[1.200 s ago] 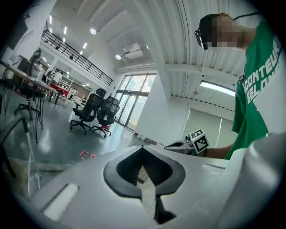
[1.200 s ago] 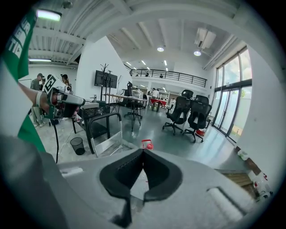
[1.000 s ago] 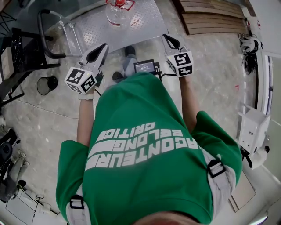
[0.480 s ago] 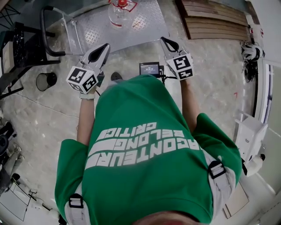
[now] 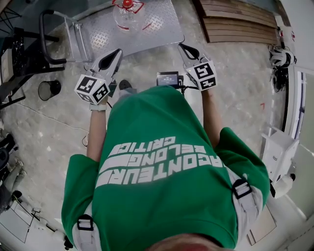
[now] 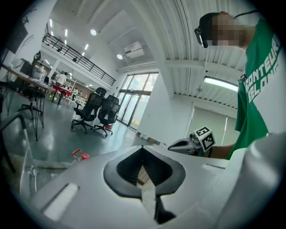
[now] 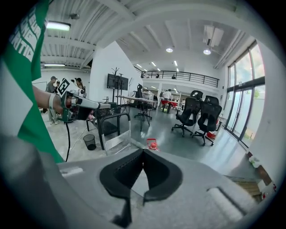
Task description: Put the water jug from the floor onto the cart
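The clear water jug [image 5: 126, 12] with a red cap stands upright on the metal cart deck [image 5: 159, 29] at the top of the head view. Only its red cap shows in the left gripper view [image 6: 82, 156] and in the right gripper view [image 7: 153, 144]. My left gripper [image 5: 116, 52] is held in the air just short of the cart's near edge, jaws shut with nothing in them. My right gripper [image 5: 182, 47] hovers at the cart's near right corner, also shut and empty. Both are well apart from the jug.
The cart's black push handle [image 5: 48, 34] rises at its left end. A black waste bin [image 5: 49, 90] stands on the floor to the left. Wooden boards [image 5: 240, 22] lie at the back right. Office chairs [image 7: 196, 114] stand further off.
Both grippers have drifted a little toward the cart, and the right one's tip now reaches its near edge. The jug stays on the deck. Both jaws remain shut.
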### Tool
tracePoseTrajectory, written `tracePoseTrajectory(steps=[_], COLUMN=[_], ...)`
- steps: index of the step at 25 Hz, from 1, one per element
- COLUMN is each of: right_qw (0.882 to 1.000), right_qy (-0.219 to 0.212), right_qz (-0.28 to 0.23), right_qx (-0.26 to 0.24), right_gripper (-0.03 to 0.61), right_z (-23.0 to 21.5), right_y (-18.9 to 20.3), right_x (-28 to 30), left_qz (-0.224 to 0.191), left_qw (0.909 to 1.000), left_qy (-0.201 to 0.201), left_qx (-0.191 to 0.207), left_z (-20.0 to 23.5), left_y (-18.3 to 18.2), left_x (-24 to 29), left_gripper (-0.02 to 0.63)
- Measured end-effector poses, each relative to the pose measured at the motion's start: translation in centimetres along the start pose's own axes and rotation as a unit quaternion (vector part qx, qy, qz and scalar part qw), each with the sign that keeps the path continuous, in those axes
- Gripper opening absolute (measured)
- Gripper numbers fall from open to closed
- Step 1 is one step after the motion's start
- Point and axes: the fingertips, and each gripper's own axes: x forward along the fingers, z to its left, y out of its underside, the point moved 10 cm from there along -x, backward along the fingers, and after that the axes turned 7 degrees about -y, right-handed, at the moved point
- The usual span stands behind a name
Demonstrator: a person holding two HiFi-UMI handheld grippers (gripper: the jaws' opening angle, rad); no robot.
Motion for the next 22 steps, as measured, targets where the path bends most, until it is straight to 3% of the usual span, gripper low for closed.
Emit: tracePoseTrajectory(steps=[12,22], right_qw=[0.999,0.999], right_qy=[-0.040,-0.048], right_qz=[-0.014,-0.012], right_qx=[0.010,0.013], right_gripper=[-0.006,-0.006], right_z=[-2.1,-2.9], right_y=[2.9,3.8], right_x=[-2.2,-2.1], left_qz=[-0.003,0.001], left_qw=[1.0000,0.9999], left_qy=[-0.007,-0.014], left_qx=[0.006,0.006], left_z=[-5.0,-5.4], left_y=[0.9,1.2], left_x=[3.0,3.8], left_gripper=[0.009,0.009])
